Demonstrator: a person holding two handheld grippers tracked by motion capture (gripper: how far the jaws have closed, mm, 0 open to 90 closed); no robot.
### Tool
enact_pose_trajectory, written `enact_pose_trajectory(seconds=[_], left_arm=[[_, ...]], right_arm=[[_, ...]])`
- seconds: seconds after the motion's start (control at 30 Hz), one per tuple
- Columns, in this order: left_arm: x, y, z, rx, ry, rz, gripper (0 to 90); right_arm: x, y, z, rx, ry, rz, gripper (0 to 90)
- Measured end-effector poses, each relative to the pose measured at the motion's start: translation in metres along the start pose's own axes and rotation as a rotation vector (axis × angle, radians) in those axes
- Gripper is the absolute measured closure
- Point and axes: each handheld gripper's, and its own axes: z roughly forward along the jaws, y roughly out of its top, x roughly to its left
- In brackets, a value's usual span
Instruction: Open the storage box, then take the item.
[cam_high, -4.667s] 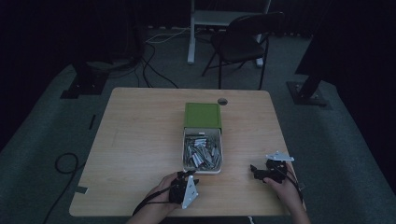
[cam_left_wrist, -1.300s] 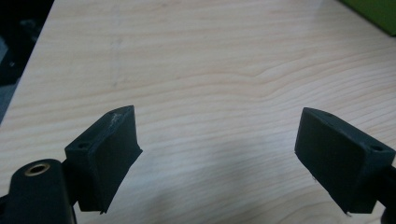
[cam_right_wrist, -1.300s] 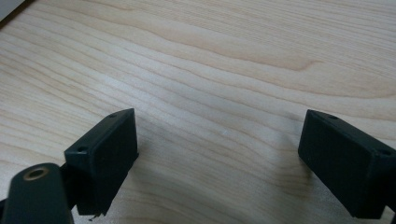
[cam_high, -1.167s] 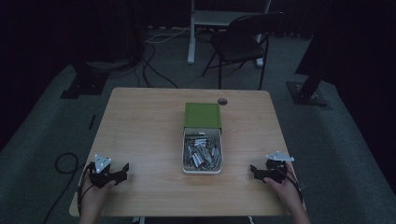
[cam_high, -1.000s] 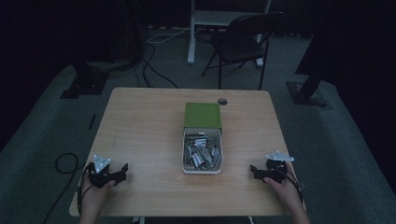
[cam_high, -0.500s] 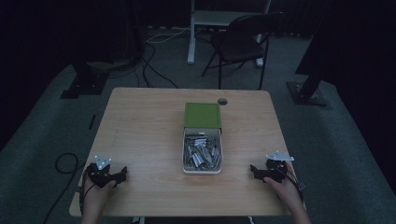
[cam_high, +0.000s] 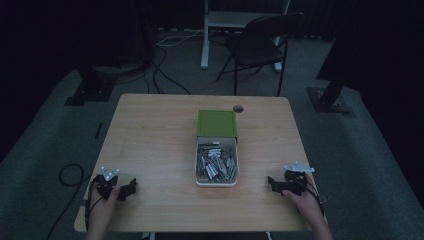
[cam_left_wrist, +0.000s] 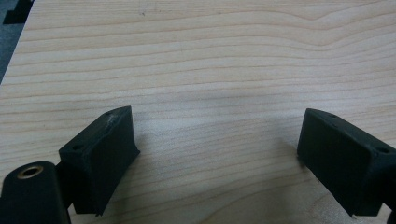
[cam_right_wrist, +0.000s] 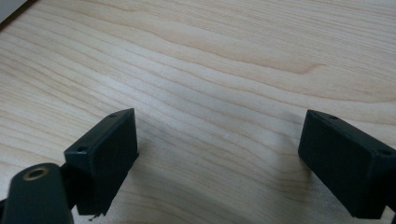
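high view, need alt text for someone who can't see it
A wooden table in a dim room holds a white tray of small metal parts, its far end under a green lid. The left gripper and right gripper rest open at the near corners, apart from it.

Wooden table (cam_high: 150, 130), folding chair (cam_high: 260, 45) behind it, cables (cam_high: 165, 65) on grey carpet (cam_high: 370, 150)

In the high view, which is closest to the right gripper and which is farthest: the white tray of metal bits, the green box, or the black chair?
From the right gripper:
1. White tray of metal bits, middle of the table, to its left.
2. Green box, just behind the tray.
3. Black chair, on the floor past the table's far edge.
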Motion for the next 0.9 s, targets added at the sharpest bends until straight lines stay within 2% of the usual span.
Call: enact_pose_trajectory(seconds=[0.63,0.83,0.9], left_arm=[[-0.0004,0.0002,0.0005,-0.002,0.000,-0.003,11.6],[-0.0004,0.0002,0.0005,-0.002,0.000,-0.004,11.6],[-0.0004,0.0002,0.0006,-0.003,0.000,-0.004,11.6]], right_arm=[[0.0007,0.0020,0.0020,-0.001,0.000,-0.003,11.5],[0.0042,0.0019,0.0019,-0.002,-0.004,-0.002,11.5],[0.0079,0.0023,0.0021,-0.001,0.009,-0.011,11.5]])
